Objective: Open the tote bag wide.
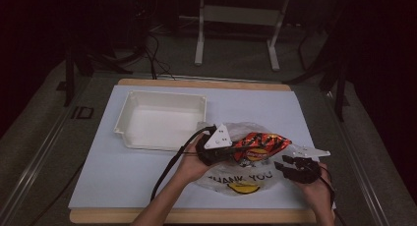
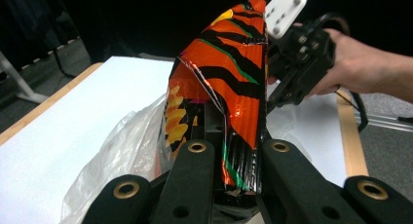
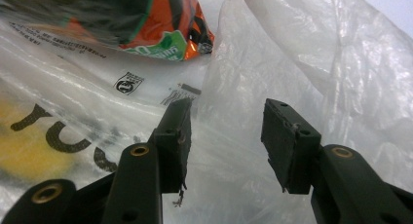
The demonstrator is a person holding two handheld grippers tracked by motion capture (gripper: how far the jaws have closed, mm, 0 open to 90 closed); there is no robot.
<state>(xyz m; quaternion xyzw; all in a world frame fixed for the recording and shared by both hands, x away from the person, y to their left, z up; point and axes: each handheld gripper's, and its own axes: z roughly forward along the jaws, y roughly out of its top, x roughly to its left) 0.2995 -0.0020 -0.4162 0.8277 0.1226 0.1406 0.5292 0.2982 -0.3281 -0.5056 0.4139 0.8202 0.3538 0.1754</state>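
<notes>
The orange foil snack bag with black tiger stripes (image 1: pixel 259 145) sits right of centre in the lower half of the high view, held above a crumpled clear plastic carrier bag printed "THANK YOU" with a yellow smiley (image 1: pixel 241 179). In the left gripper view the snack bag (image 2: pixel 229 83) stands on edge up the middle of the frame, creased, its lower end pinched flat. The left gripper (image 1: pixel 231 155) is clenched on that end, its black jaws pressed to both faces. The right gripper (image 1: pixel 285 163), low at the right of the high view, stands released; in the right gripper view its jaws sit apart with plastic film behind them, and whether the pads touch the film cannot be told. The snack bag's print is blurred in that view (image 3: pixel 160 34), and its upper part is cut off at the frame's top. A white rectangular plastic tray (image 1: pixel 129 108) lies at upper left on the white table sheet (image 1: pixel 123 177), well apart from the bags.
</notes>
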